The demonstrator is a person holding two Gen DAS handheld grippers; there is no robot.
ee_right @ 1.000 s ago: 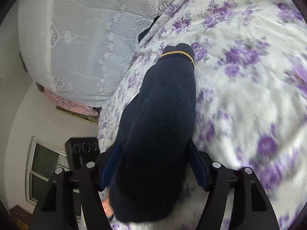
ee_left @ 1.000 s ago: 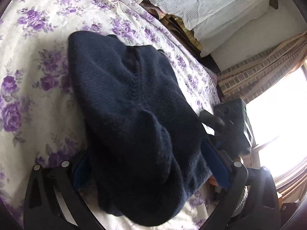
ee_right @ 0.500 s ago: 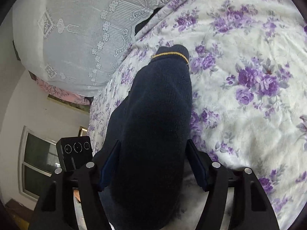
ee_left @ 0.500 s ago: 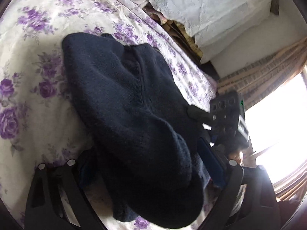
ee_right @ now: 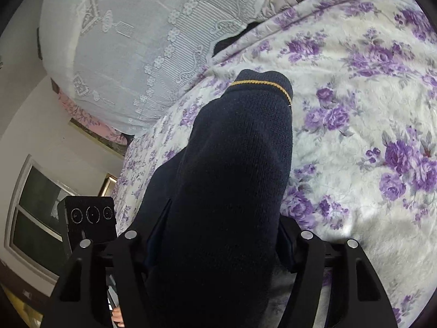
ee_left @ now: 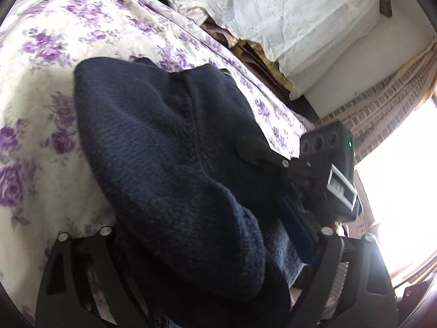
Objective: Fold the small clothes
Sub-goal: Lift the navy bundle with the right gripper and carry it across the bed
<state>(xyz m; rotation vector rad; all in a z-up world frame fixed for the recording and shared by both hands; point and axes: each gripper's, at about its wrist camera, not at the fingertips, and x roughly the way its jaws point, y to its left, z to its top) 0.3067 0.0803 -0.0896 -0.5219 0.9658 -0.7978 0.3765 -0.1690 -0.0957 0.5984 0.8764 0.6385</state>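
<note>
Left tongs (ee_left: 207, 248) are closing around a thick bunch of the navy knitted sweater (ee_left: 164, 142), whose cloth fills the gap between the fingers. Right tongs (ee_right: 215, 235) stand fairly wide, clamped on a sleeve (ee_right: 240, 164) with a yellow-trimmed cuff (ee_right: 262, 84). Everything lies on a bed under a cream blanket with purple roses (ee_right: 368, 109). Beyond it sits a heap of white lace fabric (ee_right: 123, 54), then a pale wall, a brick-patterned curtain (ee_left: 382, 104) and a bright window (ee_left: 404, 164).
</note>
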